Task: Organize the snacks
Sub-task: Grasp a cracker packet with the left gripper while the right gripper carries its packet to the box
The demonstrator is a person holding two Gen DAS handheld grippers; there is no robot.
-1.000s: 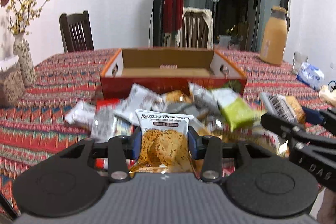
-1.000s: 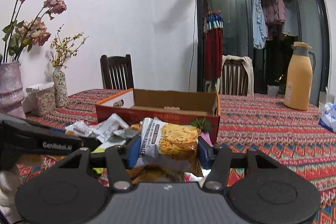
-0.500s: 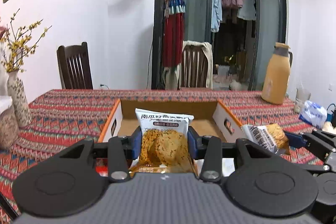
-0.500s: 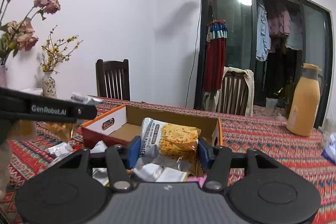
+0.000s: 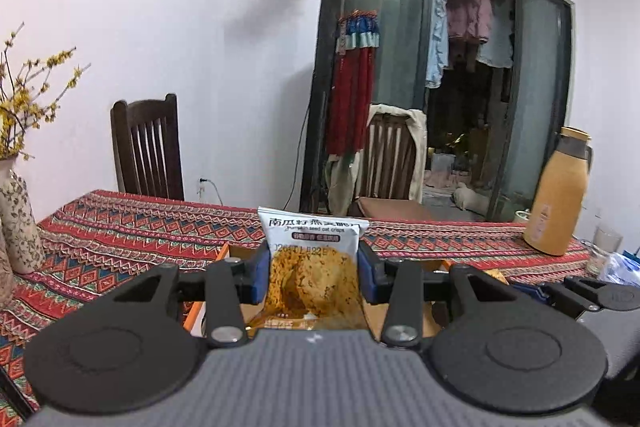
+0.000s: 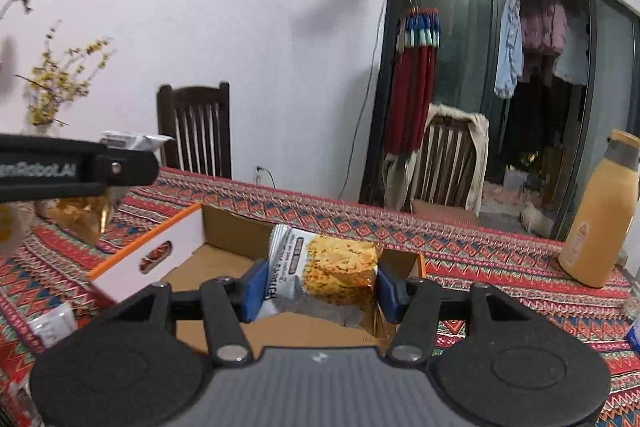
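My left gripper point(image 5: 312, 277) is shut on an upright white-and-orange crisp packet point(image 5: 311, 267), held over the open cardboard box point(image 5: 224, 255), of which only slivers show behind the fingers. My right gripper point(image 6: 318, 287) is shut on a grey-and-orange snack packet point(image 6: 332, 267) lying sideways between its blue pads, above the box's brown floor point(image 6: 224, 267). The box point(image 6: 144, 259) has white side walls with orange edges. In the right wrist view the left gripper's arm point(image 6: 76, 169) crosses at the left, its packet hanging below it.
A patterned red tablecloth point(image 6: 500, 267) covers the table. A tan thermos point(image 5: 556, 195) stands at the right, flower vases point(image 5: 20, 223) at the left, and two wooden chairs point(image 5: 148, 147) behind. Loose snack packets point(image 6: 52, 323) lie left of the box.
Both grippers have risen and moved forward from above the snack pile to over the box, each keeping its packet. The pile has dropped out of the left wrist view.
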